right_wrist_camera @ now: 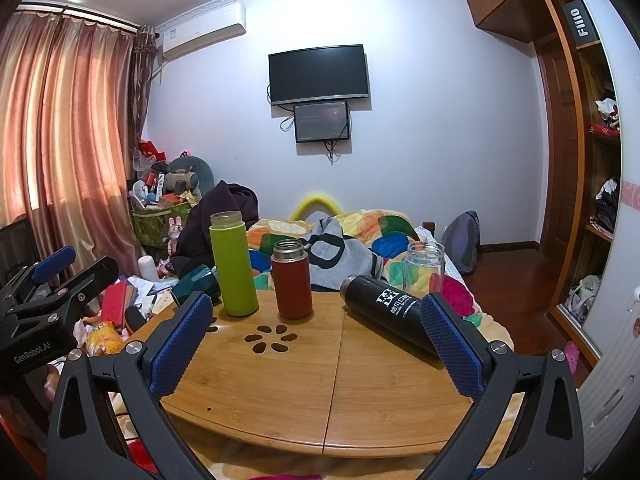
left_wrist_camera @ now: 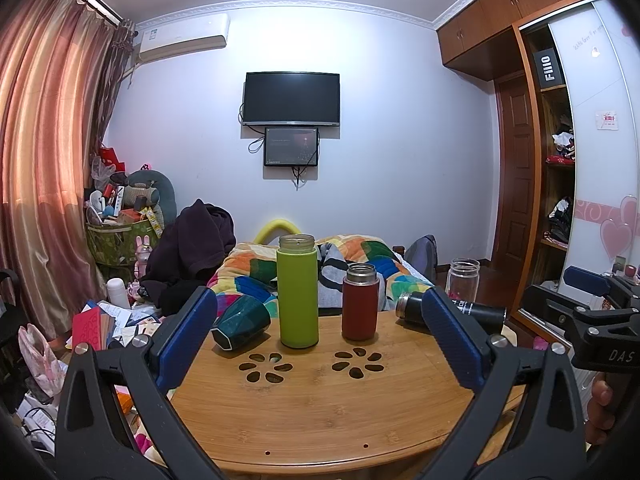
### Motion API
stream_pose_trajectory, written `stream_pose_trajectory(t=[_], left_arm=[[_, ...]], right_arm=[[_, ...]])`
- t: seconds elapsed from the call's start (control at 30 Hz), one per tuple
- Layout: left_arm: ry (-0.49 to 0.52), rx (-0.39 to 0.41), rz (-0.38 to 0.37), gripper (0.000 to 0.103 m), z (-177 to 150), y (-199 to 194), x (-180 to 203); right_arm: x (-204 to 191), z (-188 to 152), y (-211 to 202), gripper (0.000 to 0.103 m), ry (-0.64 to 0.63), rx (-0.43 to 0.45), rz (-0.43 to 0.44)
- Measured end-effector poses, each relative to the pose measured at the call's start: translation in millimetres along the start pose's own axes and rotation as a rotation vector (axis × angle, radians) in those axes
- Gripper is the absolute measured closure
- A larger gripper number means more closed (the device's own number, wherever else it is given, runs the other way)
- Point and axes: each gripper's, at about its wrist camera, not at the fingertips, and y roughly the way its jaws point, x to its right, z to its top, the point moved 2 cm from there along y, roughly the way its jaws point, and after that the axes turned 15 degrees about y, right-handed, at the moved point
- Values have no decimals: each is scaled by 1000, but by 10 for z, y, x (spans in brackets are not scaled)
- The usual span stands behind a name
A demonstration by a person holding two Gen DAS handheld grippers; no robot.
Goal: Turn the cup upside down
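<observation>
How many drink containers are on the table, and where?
5: teal cup lying at left, green bottle and red flask upright mid-table, black flask lying at right, clear jar upright behind it. More may be hidden.

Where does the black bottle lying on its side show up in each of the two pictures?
Left wrist view: black bottle at right, partly hidden behind the gripper's right finger.
Right wrist view: black bottle right of centre, lying on the table.
Shared landmark: the red flask stands left of it.
</observation>
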Motion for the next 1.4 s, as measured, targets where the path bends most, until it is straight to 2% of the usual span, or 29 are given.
stream_pose_trajectory(t=[0.6,0.73,0.87,1.03,1.2,1.33,1.4], left_arm=[[1,-1,-1,0,-9,3,-4],[10,-6,5,0,-6,26,-24],[15,-25,13,0,1,110,-77],[4,-65,5,0,-67,267,-150],[-15,-137,-22,0,-181,498,-170],[-33,-193,-45,0,-292,677,-149],[-34,-225,-50,0,-358,763,-132]], right_arm=[[28,-36,16,0,-4,-5,3],[69,-56,89,0,-14,-28,-27],[306,-28,408,0,-31,-120,-72],[823,117,1015,0,-56,-263,-124],[1169,139,1616,0,-146,-413,-132],[1309,85,1996,0,-170,-538,-88],[1336,54,2176,0,-196,-586,-97]])
